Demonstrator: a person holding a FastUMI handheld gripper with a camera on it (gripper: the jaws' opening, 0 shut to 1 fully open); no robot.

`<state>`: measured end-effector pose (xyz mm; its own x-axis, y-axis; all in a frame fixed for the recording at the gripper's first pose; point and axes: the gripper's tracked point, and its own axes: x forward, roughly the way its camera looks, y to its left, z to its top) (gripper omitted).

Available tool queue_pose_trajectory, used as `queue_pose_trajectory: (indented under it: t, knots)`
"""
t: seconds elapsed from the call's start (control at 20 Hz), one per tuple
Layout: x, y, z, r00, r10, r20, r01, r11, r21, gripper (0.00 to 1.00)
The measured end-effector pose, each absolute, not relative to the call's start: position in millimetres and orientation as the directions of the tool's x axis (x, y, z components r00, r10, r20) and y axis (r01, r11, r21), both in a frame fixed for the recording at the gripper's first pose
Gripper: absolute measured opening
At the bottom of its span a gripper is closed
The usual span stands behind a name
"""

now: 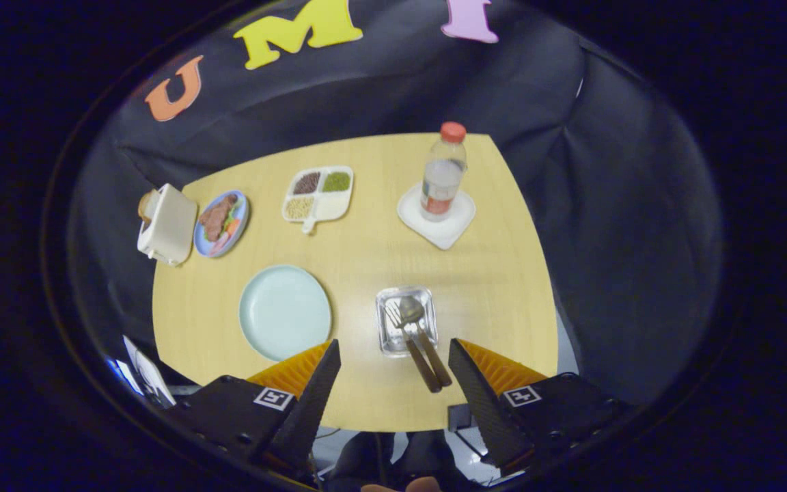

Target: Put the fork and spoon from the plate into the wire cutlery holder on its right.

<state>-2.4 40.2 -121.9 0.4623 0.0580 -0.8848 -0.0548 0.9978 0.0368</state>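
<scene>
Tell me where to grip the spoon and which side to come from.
Grip the spoon by its dark handle, coming from above with the open gripper jaws straddling it. The bowl rests in the wire holder and the handle sticks out toward the jaws. The fork lies right alongside, so a clean single pick looks tight.

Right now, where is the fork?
In the gripper view the fork lies beside the spoon in the wire cutlery holder, right of the plate, just ahead of the open gripper.
</scene>
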Motion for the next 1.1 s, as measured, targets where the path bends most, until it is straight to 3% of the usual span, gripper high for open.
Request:
queue_pose_trajectory:
  t: [0.2, 0.45, 0.75, 1.1]
  knots:
    - [20, 72, -63, 0.699, 0.094, -0.709, -0.104, 0.994, 0.029, 0.96]
    - [21, 111, 10, 0.88, 0.133, -0.457, -0.128, 0.991, 0.042, 0.97]
    - [6, 140, 39, 0.95, 0.142, -0.279, -0.138, 0.99, 0.033, 0.97]
    - [-9, 158, 48, 0.969, 0.126, -0.211, -0.119, 0.992, 0.046, 0.97]
